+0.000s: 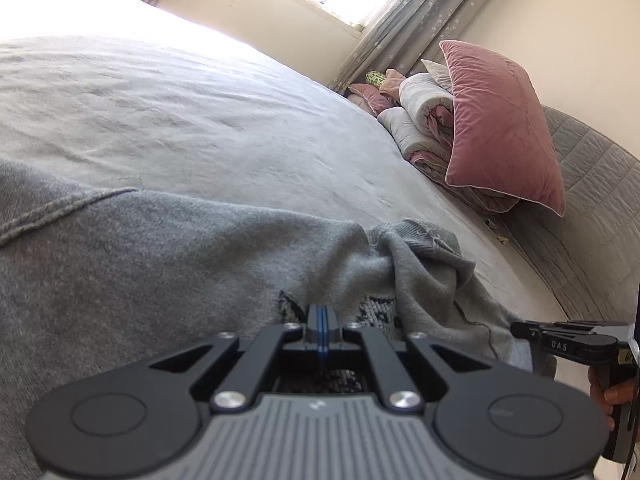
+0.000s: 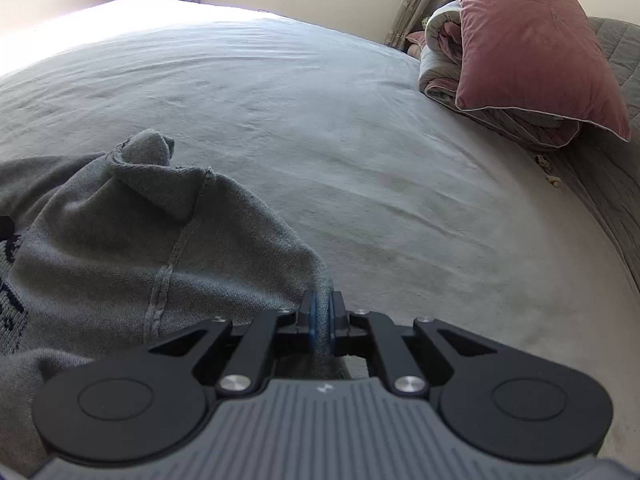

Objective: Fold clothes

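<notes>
A grey knit sweater (image 1: 168, 264) with a dark and white pattern (image 1: 376, 312) lies on the bed, its ribbed collar (image 1: 420, 236) bunched up. My left gripper (image 1: 322, 318) is shut with its blue pads pressed together on the sweater's patterned part. In the right wrist view the sweater (image 2: 120, 240) rises in a peak at the left, and my right gripper (image 2: 320, 312) is shut on a fold of its edge. The right gripper (image 1: 520, 330), held by a hand (image 1: 612, 396), also shows in the left wrist view at the sweater's right edge.
A pale grey bed sheet (image 2: 340, 132) stretches ahead of both grippers. A pink pillow (image 1: 496, 120) leans on a rolled duvet (image 1: 420, 120) by the quilted headboard (image 1: 592, 184) at the right. Behind are a curtain (image 1: 416, 8) and a bright window.
</notes>
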{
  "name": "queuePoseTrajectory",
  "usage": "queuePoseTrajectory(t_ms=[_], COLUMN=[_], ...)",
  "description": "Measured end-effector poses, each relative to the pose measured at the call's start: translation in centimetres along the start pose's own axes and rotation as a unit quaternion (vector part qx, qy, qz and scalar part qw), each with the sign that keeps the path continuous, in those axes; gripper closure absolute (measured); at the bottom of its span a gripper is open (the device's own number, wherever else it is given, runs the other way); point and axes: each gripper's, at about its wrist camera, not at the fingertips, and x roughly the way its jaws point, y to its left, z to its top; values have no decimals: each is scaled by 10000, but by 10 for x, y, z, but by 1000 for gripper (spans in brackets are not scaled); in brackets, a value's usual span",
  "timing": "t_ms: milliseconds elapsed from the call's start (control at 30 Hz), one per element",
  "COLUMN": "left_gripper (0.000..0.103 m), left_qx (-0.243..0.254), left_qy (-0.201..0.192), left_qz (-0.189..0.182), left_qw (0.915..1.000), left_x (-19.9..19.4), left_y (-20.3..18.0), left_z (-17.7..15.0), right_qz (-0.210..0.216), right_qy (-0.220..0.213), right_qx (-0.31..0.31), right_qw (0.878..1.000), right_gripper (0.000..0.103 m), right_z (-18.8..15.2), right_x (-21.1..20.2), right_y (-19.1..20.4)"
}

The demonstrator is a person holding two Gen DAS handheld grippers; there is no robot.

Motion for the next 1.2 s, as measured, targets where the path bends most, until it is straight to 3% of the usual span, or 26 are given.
queuePoseTrajectory(t_ms=[100,267,400,500,667,767,833,867,933,967,1200], left_gripper=[95,56,48,43,43,43,43,43,44,44,39], left_qx=[153,611,1240,1405,999,540,173,8,-226,-282,145], left_qy=[119,42,-102,-71,10,115,237,282,333,376,670], left_qz=[28,344,937,1305,1916,2144,2162,2118,1855,1710,1235], left_qw=[9998,9975,9878,9814,9764,9752,9759,9769,9818,9841,9900], left_x=[2,6,10,5,-18,-32,-38,-40,-44,-46,-47], left_y=[-7,-23,-30,-17,33,60,75,80,86,87,76], left_z=[8,32,53,67,84,92,96,97,96,95,80], right_qz=[-249,-664,-866,-841,-743,-526,-474,-444,-355,-276,619], right_qy=[32,85,175,359,349,318,267,237,150,102,51], right_qx=[121,323,398,380,497,702,765,800,896,948,1499], right_qw=[9996,9972,9953,9951,9954,9956,9956,9955,9952,9951,9867], right_gripper=[97,97,98,98,93,85,82,75,63,63,62], right_z=[6,15,19,15,9,13,18,21,26,29,47], right_x=[14,36,52,64,63,53,46,42,35,31,6], right_y=[-19,-50,-63,-61,-62,-63,-61,-60,-57,-55,-30])
